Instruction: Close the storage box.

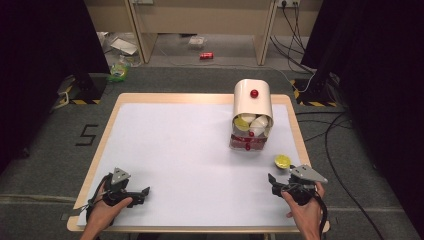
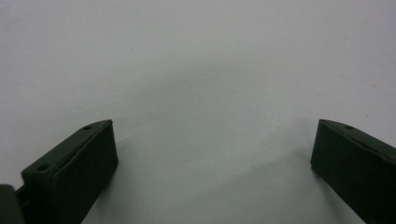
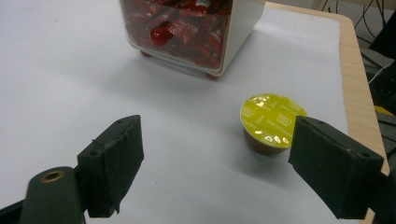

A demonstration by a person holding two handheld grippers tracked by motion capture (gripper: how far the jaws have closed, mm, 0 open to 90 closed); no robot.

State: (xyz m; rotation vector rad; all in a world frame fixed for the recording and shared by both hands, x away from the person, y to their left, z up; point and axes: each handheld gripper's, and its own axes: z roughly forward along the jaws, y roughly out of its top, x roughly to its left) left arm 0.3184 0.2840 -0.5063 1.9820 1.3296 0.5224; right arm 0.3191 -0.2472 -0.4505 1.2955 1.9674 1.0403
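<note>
Both grippers parked low on the table, jaws spread wide, nothing grabbed.

The right gripper (image 1: 274, 181) sits at about 5 o'clock on the white table (image 1: 180, 150), released, with the yellow-lidded capsule (image 3: 272, 120) standing upright just beyond it, close to its right-hand jaw but apart from it. From the high view the capsule is near the table's 4 o'clock edge, just below the white dispenser (image 1: 252, 117) full of capsules and red sachets. The left gripper (image 1: 142, 192) rests at 7 o'clock, also released, over bare tabletop.
</note>
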